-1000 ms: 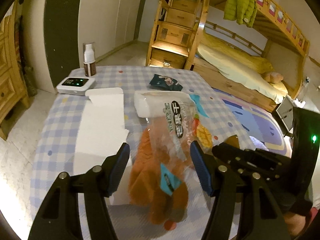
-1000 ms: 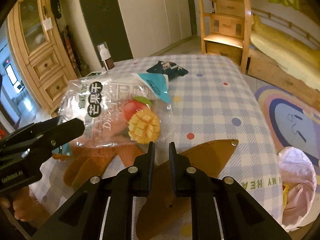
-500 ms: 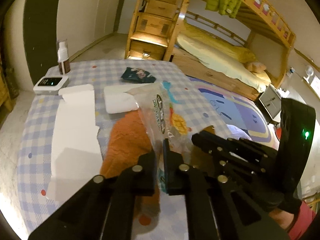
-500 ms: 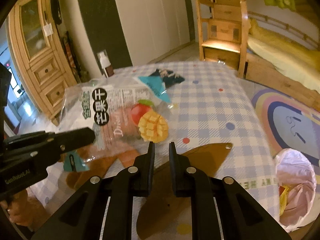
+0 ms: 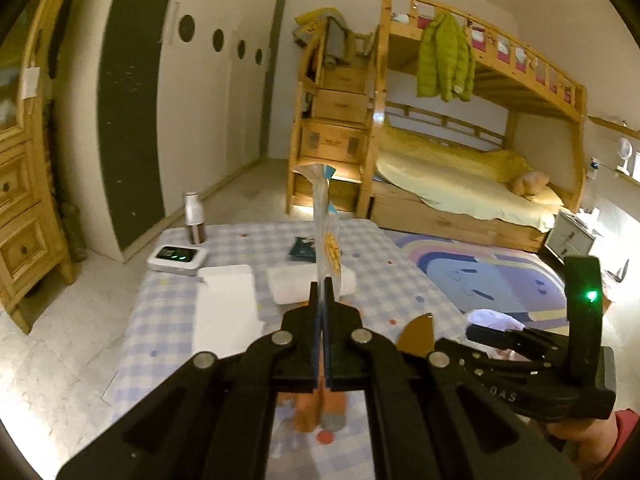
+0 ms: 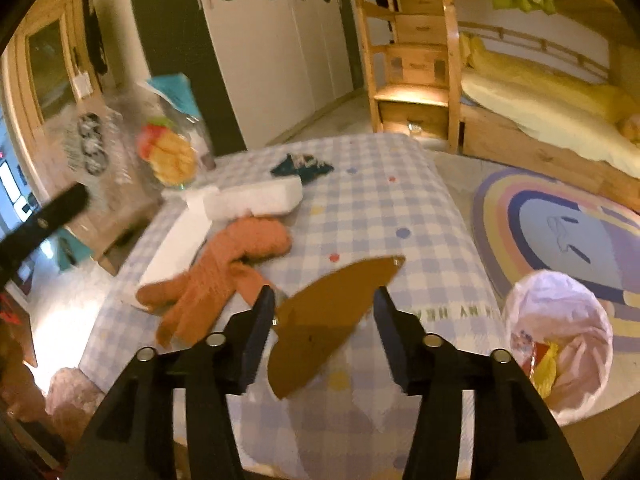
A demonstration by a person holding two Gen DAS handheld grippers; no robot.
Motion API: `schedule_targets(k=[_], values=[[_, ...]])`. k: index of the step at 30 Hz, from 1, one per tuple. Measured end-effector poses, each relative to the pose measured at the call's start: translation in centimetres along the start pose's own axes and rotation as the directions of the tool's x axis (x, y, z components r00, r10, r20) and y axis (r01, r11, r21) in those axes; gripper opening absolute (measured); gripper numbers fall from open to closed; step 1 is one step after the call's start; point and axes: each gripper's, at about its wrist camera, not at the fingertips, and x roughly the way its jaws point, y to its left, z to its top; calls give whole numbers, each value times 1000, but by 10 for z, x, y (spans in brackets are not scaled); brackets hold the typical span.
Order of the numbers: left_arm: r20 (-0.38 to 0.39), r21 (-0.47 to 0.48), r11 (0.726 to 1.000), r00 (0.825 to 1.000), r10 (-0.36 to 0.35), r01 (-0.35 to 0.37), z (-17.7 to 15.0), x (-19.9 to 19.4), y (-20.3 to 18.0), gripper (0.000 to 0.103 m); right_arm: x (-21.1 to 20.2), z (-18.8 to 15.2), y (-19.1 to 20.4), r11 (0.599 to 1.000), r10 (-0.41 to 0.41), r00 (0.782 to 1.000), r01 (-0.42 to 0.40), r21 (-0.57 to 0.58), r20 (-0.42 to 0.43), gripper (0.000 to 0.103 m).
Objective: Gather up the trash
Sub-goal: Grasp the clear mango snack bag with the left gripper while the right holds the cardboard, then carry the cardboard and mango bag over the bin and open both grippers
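Observation:
My left gripper (image 5: 322,292) is shut on a clear dried-mango snack bag (image 5: 325,224) and holds it edge-on, high above the checked table (image 5: 168,312). The bag shows in the right wrist view (image 6: 132,140), lifted at the upper left. My right gripper (image 6: 324,308) is open and empty, low over a brown leather case (image 6: 332,316) near the table's front. A dark snack wrapper (image 6: 302,166) lies at the table's far end. A bin lined with a pale bag (image 6: 560,332) stands on the floor to the right, with trash inside.
An orange plush toy (image 6: 224,268), a white foam block (image 6: 256,200) and white paper (image 5: 226,300) lie on the table. A bottle (image 5: 194,224) and a white device (image 5: 176,258) stand at the far left corner. A bunk bed (image 5: 460,168) and a rug (image 6: 560,224) lie beyond.
My left gripper closed on the mango bag and lifted it off the table. My right gripper went from shut to open.

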Motion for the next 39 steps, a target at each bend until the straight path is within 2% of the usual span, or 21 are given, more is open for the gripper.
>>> schedule_targets(k=[2,4,11,18,20,24,33,36,39], values=[[-8,-19,1000,1000,4,-5,-3,-1,8,0,4,-4,4,1000,-7,1000,7,1,-19,68],[-21,-32,999,1000,9,-10,-5,0,13,0,12,-7,9,1000,-14,999,13,-7,-49,73],[-43,-68,998,999,3,-6,-15,1,26,0,26,-21,17,992,-124,984,118,-55,-125,73],[-47,-80,997,999,-13,9,-17,4,26,0,17,-26,-12,970,-227,965,236,57,-132,67],[-49,-83,997,999,-14,10,-18,5,25,0,13,-27,-17,971,-215,968,226,77,-129,67],[-49,-82,997,999,-12,8,-18,6,25,0,12,-23,-16,986,-128,987,137,92,-101,72],[-56,-84,996,998,-3,-1,-24,10,28,0,49,-8,-2,978,-196,971,203,41,-137,73],[-59,-83,997,998,-3,-2,-25,11,28,0,53,-8,5,970,-242,961,244,-9,-136,76],[-55,-75,997,998,-1,-4,-25,10,28,0,50,-11,3,965,-257,956,261,10,-144,74]])
